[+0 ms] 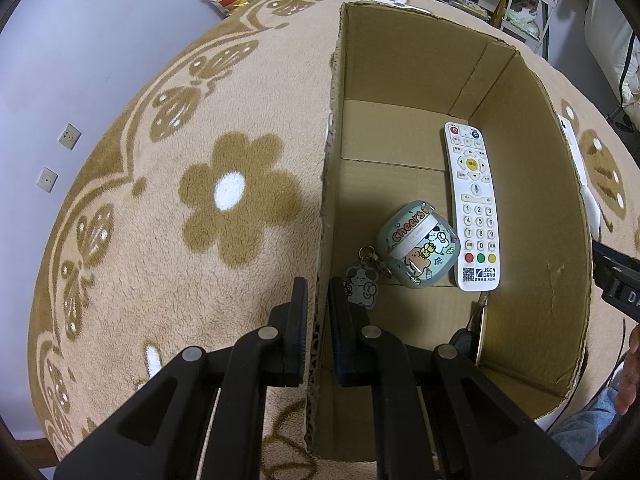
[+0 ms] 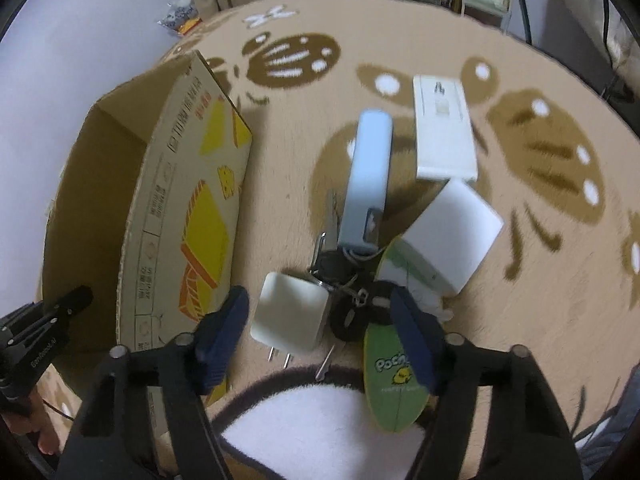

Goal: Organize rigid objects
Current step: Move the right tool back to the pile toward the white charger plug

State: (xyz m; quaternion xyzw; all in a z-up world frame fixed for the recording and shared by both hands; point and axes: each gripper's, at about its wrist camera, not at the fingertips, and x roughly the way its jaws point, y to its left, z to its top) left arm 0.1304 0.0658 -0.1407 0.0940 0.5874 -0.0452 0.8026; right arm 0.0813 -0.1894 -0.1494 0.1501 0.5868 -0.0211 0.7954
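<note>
**Left holds the box steady, right goes for the charger**

So the left gripper [image 1: 318,312] has its fingers clamped on the near wall of the cardboard box [image 1: 532,208], one finger outside, one inside. My guess is that's just to keep the box from sliding on the fuzzy flower blanket [image 1: 168,208] while stuff gets dropped in. Already inside: a white remote [image 1: 472,208] along the 3 o'clock wall and a cartoon earbud case [image 1: 418,246] touching its left side, keychain trailing toward 7 o'clock.

The right gripper [image 2: 320,332] hangs over the leftover pile with its fingers apart. The white plug charger [image 2: 290,314] sits between them, nearer the left finger, not pinched yet. A bunch of keys [image 2: 340,272] lies just beside it at 2 o'clock, and a green oval thing [image 2: 394,384] (blurry, maybe a mirror or fan) runs under the right finger. A pale blue bar [image 2: 370,176] and two white boxes [image 2: 444,132] wait toward 12 o'clock. The box is at 9 o'clock from the pile, so it's a short trip.
</note>
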